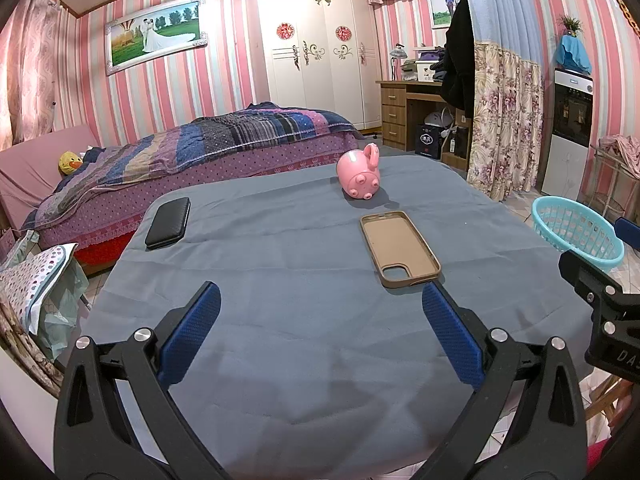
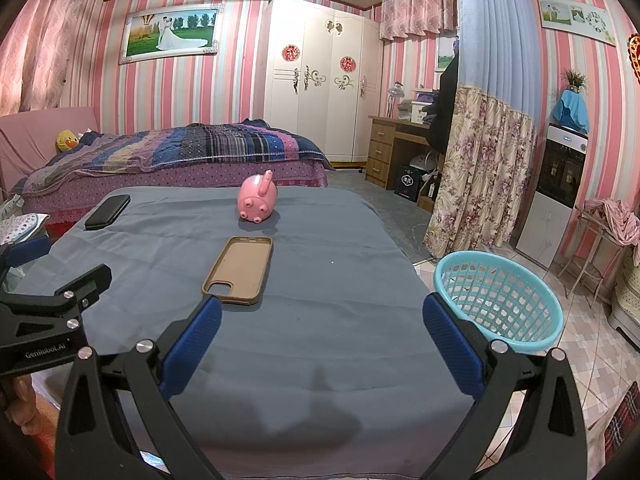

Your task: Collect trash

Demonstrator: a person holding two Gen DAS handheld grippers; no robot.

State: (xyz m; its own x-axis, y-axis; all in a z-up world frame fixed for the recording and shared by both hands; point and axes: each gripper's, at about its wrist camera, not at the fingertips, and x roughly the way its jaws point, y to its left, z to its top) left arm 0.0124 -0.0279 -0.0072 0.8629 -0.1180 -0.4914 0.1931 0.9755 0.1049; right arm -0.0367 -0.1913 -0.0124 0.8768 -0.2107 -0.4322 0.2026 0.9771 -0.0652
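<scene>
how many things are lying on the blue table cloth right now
3: a black case at the far left corner, a pink pig far centre, and a brown phone case nearer, just ahead of the grippers.

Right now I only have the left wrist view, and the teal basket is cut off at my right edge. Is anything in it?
Observer: From the right wrist view, the teal basket looks empty; it sits on the floor past the table's right edge.
Operator: Is the right gripper holding anything?
Observer: No, the right gripper is open, over bare blue cloth.
Operator: Which item is closest to it?
Observer: The brown phone case, just ahead of its left finger.
</scene>
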